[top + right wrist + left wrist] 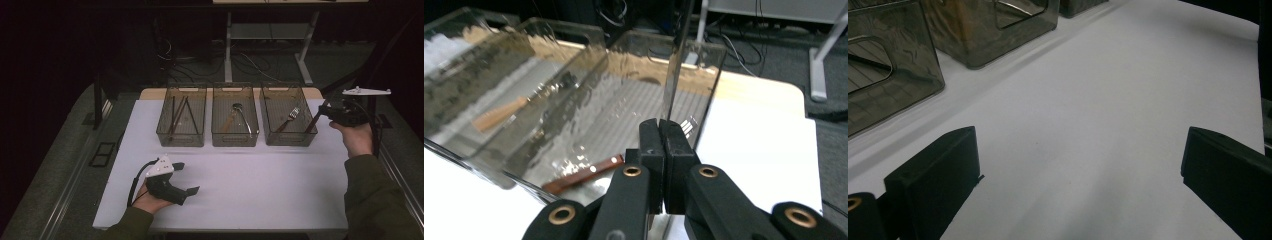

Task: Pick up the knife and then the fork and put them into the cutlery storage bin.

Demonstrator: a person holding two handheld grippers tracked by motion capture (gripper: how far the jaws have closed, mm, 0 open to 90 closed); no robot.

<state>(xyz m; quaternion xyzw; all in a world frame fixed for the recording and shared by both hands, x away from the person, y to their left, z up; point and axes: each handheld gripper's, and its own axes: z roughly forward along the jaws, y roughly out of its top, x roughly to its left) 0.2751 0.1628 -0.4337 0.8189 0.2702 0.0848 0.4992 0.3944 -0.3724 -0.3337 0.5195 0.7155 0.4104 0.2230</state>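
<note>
- Right gripper view showed my right gripper (664, 131) with its jaws clamped on a thin, flat, dark utensil (675, 65), standing upright above the right-hand bin (716, 70).
- High view showed that utensil (315, 120) slanting just beside the bin (287, 141), a smoky, see-through plastic box holding a metal fork (288, 119) with a brown wooden handle.
- My left gripper (183, 178) rested low over the smooth white table (260, 185), jaws wide apart and empty.
</note>
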